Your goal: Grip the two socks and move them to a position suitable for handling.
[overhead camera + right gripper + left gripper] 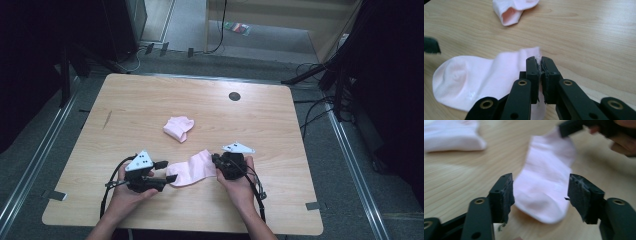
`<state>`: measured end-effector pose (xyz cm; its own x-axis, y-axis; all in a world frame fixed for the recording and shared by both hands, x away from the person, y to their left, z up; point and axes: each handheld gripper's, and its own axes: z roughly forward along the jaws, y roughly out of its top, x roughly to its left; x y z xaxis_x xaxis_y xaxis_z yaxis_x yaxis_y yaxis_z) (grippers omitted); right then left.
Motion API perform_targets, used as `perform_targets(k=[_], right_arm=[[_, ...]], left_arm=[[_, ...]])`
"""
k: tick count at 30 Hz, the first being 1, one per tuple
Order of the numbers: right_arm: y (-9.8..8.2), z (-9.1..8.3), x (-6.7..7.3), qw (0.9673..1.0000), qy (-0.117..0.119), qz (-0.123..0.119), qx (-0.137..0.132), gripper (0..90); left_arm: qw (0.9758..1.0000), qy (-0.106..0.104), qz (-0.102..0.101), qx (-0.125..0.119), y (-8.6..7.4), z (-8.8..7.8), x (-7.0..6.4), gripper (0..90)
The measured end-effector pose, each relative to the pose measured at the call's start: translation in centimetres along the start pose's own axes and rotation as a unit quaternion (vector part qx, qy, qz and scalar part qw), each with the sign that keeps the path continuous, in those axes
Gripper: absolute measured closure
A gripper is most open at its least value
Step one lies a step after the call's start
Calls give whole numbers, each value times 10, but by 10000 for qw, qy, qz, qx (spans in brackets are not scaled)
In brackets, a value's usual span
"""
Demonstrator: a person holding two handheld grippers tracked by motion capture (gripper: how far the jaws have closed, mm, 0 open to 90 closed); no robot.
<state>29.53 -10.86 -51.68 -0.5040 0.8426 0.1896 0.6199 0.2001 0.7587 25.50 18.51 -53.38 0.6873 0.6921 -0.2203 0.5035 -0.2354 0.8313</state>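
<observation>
A flat pale pink sock (192,168) lies on the wooden table (145,100) near its front edge, between my two grippers. My left gripper (167,171) is open, and the sock's toe end (541,195) lies between its pads without being pressed. My right gripper (540,72) is shut on the sock's cuff edge (534,53), and the sock's body spreads out to the left in the right gripper view. In the left gripper view, my right gripper (571,127) pinches the far end of the sock. A second pink sock (178,127), folded into a bundle, rests farther back near mid-table.
A dark round hole (234,96) sits in the tabletop near the back edge. Metal floor rails (350,150) run along both sides of the table, with cables (312,107) on the floor at the right.
</observation>
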Motion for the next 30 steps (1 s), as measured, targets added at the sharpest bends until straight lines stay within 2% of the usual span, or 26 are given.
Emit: perform_targets(k=[1,3,5,6,7,9,10,11,13,15,16,17,19,23,25,27,30], right_arm=[[-2,-2,-3,10000,42,2,10,844],[-4,-6,-7,10000,14,-8,19,841],[-7,-12,-13,10000,-59,7,5,842],[-8,-15,-16,9999,-99,63,-17,839],[-9,-17,-18,9999,-101,97,-22,830],[-12,-21,-21,9999,-107,123,-55,769],[-13,-22,-22,9998,-117,119,-59,739],[-14,-23,-23,9999,-103,119,-47,703],[-16,-24,-27,10000,-47,58,-30,634],[-18,-25,-30,10000,-13,52,-58,614],[-18,-25,-31,10000,-27,71,-61,609],[-19,-24,-33,9999,-20,97,-67,607],[-19,-22,-33,9999,19,137,-55,603],[-19,-20,-31,9999,2,135,-44,603],[-19,-18,-30,9999,-36,135,-78,588],[-20,-16,-31,9998,-31,177,-67,615],[-22,-14,-30,9998,-35,179,8,678]], left_arm=[[9999,103,-134,17,0,0,2,425],[9988,236,-402,152,0,2,5,451],[9979,195,-524,326,-1,1,5,475],[9978,153,-556,336,-2,1,4,486],[9979,154,-544,305,-2,0,3,490],[9980,411,-473,9,-4,-3,-2,533],[9979,451,-473,-25,-4,-2,-3,531],[9978,435,-491,3,-4,0,-3,531],[9980,261,-564,145,-6,6,-3,519],[9976,294,-587,197,-7,10,-5,515],[9976,294,-587,197,-7,10,-5,509],[9974,438,-554,159,-7,11,-6,504],[9969,452,-643,47,-6,11,-9,503],[9969,409,-659,137,-7,15,-12,511],[9970,339,-643,248,-8,19,-14,554],[9973,252,-607,324,-9,21,-15,597],[9968,280,-586,470,-9,24,-17,654]])
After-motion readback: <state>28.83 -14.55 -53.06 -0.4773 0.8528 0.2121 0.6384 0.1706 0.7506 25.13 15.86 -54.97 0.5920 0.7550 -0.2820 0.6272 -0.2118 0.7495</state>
